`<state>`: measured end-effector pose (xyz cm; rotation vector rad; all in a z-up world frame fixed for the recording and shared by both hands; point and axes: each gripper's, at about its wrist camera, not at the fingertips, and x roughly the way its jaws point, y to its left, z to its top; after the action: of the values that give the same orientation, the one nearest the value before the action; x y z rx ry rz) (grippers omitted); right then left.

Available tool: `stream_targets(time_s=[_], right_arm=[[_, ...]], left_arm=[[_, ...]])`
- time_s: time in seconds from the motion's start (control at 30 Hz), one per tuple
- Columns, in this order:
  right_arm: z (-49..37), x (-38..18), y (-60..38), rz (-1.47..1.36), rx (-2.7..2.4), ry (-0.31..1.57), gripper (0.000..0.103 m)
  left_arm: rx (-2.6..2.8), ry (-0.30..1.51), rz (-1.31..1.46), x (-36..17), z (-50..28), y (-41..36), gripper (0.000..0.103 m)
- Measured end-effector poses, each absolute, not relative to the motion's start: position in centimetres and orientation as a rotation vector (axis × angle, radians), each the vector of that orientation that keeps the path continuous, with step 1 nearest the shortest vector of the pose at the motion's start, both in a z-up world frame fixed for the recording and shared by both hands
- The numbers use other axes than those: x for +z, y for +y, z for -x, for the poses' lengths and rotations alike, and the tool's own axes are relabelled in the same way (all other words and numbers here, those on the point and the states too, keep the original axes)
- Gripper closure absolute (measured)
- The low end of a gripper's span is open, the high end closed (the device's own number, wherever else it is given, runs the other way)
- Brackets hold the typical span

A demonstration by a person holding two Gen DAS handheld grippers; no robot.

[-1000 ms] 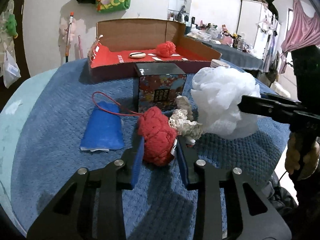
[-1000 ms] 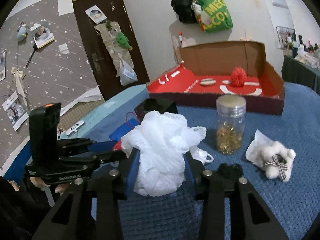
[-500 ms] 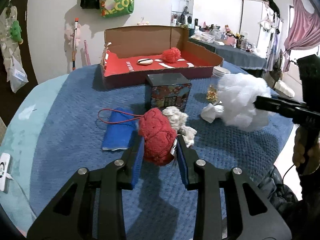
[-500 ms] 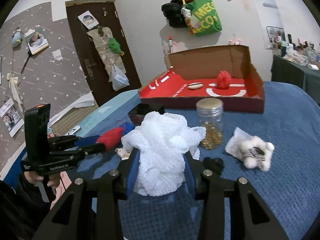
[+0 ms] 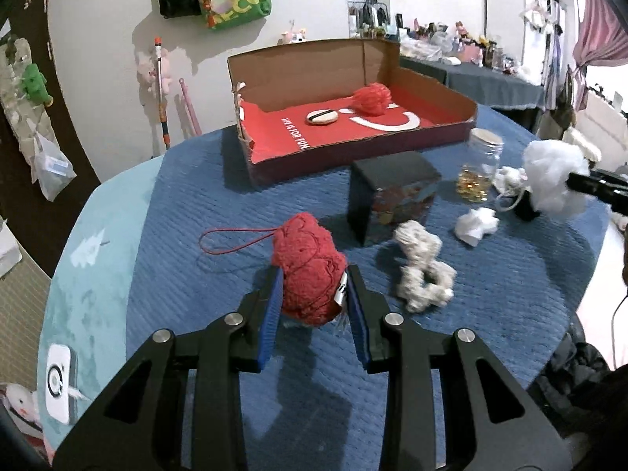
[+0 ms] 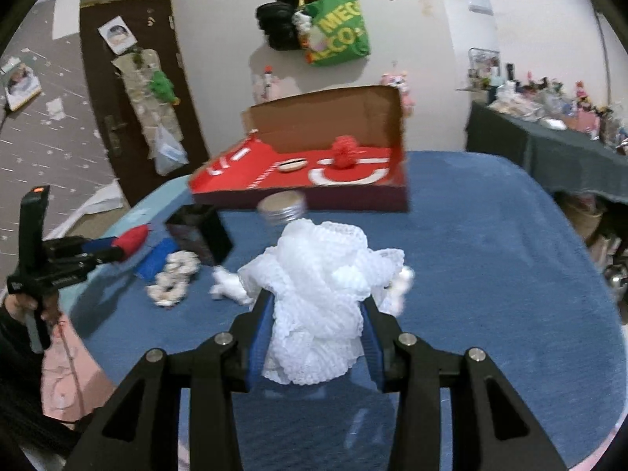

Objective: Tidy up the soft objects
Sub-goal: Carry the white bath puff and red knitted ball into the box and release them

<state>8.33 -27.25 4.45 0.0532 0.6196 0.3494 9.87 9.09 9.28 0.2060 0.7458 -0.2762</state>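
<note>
My left gripper (image 5: 312,288) is shut on a red knitted soft toy (image 5: 308,265) with a red cord loop, lifted above the blue blanket (image 5: 188,212). My right gripper (image 6: 317,316) is shut on a white mesh bath pouf (image 6: 320,294), also held up over the blanket; that pouf (image 5: 553,180) shows at the right in the left wrist view. An open cardboard box (image 5: 361,133) with a red floor stands at the back, holding a red pompom (image 5: 373,96) and a small oval piece (image 5: 322,117). A cream knitted scrunchie (image 5: 422,271) lies on the blanket, right of the red toy.
A dark printed box (image 5: 392,196) stands in the middle, with a glass jar (image 5: 479,168) of gold bits right of it. A crumpled white tissue (image 5: 477,225) lies near the jar. A blue pouch (image 6: 155,261) lies left of the dark box. A dark-covered, cluttered table (image 6: 549,145) stands at far right.
Both grippers have risen and drawn back with their loads. The red toy has left the blanket, and the blue pouch has dropped out of the left wrist view. The jar now sits behind the pouf.
</note>
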Motion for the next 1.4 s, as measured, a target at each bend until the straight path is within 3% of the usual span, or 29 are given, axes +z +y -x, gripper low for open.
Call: stream_targets(time_s=[0.73,1.4], right_arm=[[-17.8,8.1,-28.6,0.006,0.25,0.574,0.059],[-27.5,10.7,-22.5,0.069,0.367,0.566,0.059]], left_arm=[[-0.365,0.687,-0.107,13.2,-18.7,9.6,0.073],[-0.572,0.699,-0.2,14.1,-27.8,0.5,0.073]])
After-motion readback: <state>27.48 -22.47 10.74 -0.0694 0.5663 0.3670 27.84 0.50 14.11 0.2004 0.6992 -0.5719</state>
